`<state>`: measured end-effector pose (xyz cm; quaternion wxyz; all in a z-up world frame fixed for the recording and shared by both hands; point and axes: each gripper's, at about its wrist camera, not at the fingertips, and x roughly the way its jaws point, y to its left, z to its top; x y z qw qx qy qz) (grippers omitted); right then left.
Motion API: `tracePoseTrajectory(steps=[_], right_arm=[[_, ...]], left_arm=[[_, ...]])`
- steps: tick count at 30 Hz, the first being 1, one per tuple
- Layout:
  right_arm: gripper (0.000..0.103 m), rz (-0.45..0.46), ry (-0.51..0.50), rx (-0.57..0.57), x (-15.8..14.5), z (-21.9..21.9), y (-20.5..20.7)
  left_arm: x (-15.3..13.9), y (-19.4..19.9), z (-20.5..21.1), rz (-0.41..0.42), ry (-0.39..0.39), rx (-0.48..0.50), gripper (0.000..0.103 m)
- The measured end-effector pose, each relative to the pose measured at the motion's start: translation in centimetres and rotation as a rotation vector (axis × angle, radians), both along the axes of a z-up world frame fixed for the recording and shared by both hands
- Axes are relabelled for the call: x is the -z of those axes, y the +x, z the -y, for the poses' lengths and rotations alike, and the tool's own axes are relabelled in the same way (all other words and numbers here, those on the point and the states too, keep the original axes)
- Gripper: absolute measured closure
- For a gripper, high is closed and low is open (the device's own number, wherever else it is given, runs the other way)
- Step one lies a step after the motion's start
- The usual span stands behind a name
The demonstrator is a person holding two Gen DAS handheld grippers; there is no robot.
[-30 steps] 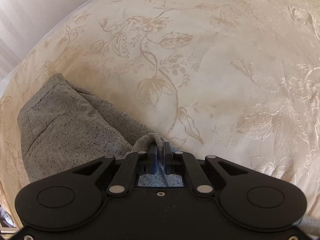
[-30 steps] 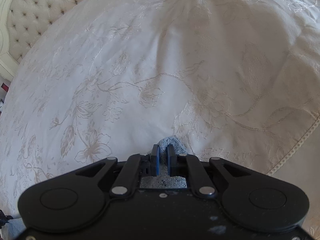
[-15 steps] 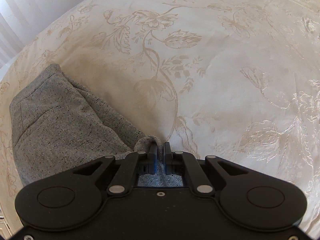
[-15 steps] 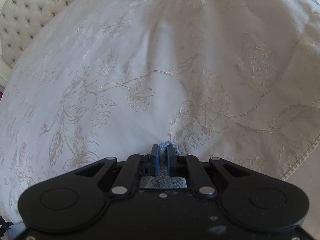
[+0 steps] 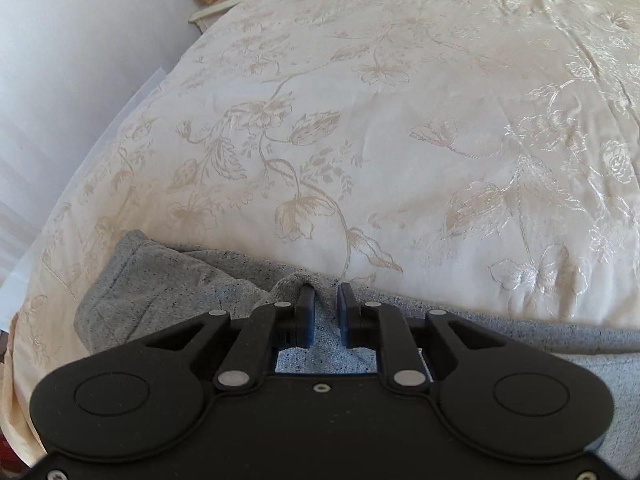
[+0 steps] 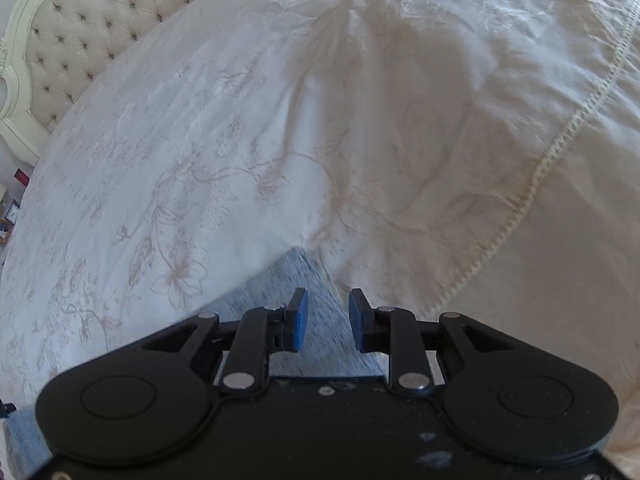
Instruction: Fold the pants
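Soft, limp, light grey speckled knit pants [image 5: 160, 280] on floral cream bedspread [image 5: 400, 120]: best pinched at hems or waistband; left gripper [image 5: 323, 298] parted narrowly around a fabric ridge, right gripper [image 6: 325, 304] wider, gripping nothing.

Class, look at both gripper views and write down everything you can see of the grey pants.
The pants are speckled heather-grey, soft knit by the look, lying on the cream floral bedspread near its edge. In the left view one end is bunched with stitched seams, and a small raised fold stands between the open fingers of the left gripper. A flat band runs off to the right. In the right view a corner lies flat under the open right gripper, blurred.
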<state>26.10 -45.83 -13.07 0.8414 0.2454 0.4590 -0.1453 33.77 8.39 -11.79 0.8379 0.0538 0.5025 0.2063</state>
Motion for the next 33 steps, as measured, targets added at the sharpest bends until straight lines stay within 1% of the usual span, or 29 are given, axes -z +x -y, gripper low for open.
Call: tracePoseTrajectory(steps=[2, 3, 5, 7, 8, 9, 10, 11, 12, 13, 14, 16, 17, 18, 20, 21, 22, 23, 24, 25, 27, 28, 30, 31, 33], right_arm=[[0.077, -0.027, -0.021, -0.004, 0.2, -0.4, -1.8], [0.077, -0.038, -0.020, 0.001, 0.4, -0.5, -2.7], [0.077, -0.039, -0.001, 0.015, 0.8, -0.7, -3.7], [0.077, -0.045, 0.001, 0.020, 1.0, -1.2, -4.3], [0.077, -0.038, -0.013, 0.020, 0.9, -1.6, -4.4], [0.077, -0.021, -0.024, 0.018, 0.6, -2.0, -4.5], [0.077, -0.004, -0.026, 0.012, 0.3, -2.4, -4.4], [0.077, 0.013, -0.024, -0.002, -0.1, -2.9, -4.2], [0.077, 0.026, -0.025, -0.019, -0.5, -3.3, -3.8], [0.077, 0.037, -0.028, -0.039, -0.8, -3.7, -3.3], [0.077, 0.043, -0.030, -0.060, -1.0, -4.1, -2.7], [0.077, 0.055, -0.023, -0.086, -1.2, -4.4, -1.8], [0.077, 0.061, -0.013, -0.092, -1.3, -4.4, -1.5], [0.077, 0.064, -0.004, -0.092, -1.3, -4.4, -1.2], [0.077, 0.064, 0.026, -0.082, -1.0, -4.2, -1.0], [0.077, 0.060, 0.039, -0.077, -0.8, -4.2, -0.9], [0.077, 0.054, 0.048, -0.073, -0.5, -4.2, -0.8], [0.077, 0.049, 0.051, -0.072, -0.4, -4.3, -0.9], [0.077, 0.044, 0.054, -0.071, -0.3, -4.3, -1.2], [0.077, 0.039, 0.058, -0.071, -0.1, -4.4, -1.5], [0.077, 0.032, 0.065, -0.067, 0.1, -4.4, -2.2], [0.077, 0.029, 0.068, -0.065, 0.2, -4.4, -2.5], [0.077, 0.024, 0.076, -0.062, 0.6, -4.4, -3.2], [0.077, 0.022, 0.078, -0.061, 0.7, -4.4, -3.6], [0.077, 0.021, 0.081, -0.061, 0.8, -4.3, -4.3]], left_arm=[[-0.4, -0.2, 0.5, 0.027, 0.028, 0.007, 0.079], [-0.4, 0.1, 0.4, 0.036, 0.029, 0.005, 0.079], [-0.1, 1.3, -0.3, 0.019, 0.003, -0.023, 0.079], [0.4, 2.9, -2.2, 0.000, -0.067, -0.107, 0.079], [0.6, 3.3, -3.2, -0.007, -0.105, -0.172, 0.079], [0.9, 3.8, -4.2, -0.016, -0.143, -0.238, 0.079], [1.1, 4.3, -4.9, -0.025, -0.172, -0.282, 0.079], [1.5, 4.7, -5.5, -0.039, -0.193, -0.311, 0.079], [1.8, 5.3, -5.9, -0.063, -0.209, -0.315, 0.079], [1.9, 5.9, -6.1, -0.078, -0.197, -0.309, 0.079], [1.7, 6.3, -6.2, -0.073, -0.160, -0.305, 0.079], [0.4, 6.6, -5.7, -0.027, -0.046, -0.273, 0.081], [-0.4, 6.6, -5.1, 0.002, -0.019, -0.237, 0.082], [-1.3, 6.5, -4.1, 0.031, -0.007, -0.165, 0.083], [-2.4, 5.8, -0.8, 0.059, 0.012, 0.032, 0.082], [-2.7, 5.2, 1.2, 0.069, 0.026, 0.153, 0.082], [-2.9, 4.1, 4.1, 0.078, 0.045, 0.315, 0.081], [-2.8, 3.0, 6.6, 0.077, 0.059, 0.454, 0.081], [-2.6, 1.7, 9.0, 0.075, 0.068, 0.590, 0.079], [-2.2, 0.0, 11.9, 0.072, 0.071, 0.750, 0.079], [-1.3, -2.5, 16.2, 0.058, 0.058, 0.955, 0.079], [-0.9, -3.4, 17.8, 0.048, 0.040, 1.024, 0.079], [0.0, -4.5, 20.7, 0.027, -0.001, 1.124, 0.079], [0.4, -4.7, 21.7, 0.017, -0.015, 1.151, 0.079], [1.1, -4.3, 23.5, -0.013, -0.028, 1.175, 0.079]])
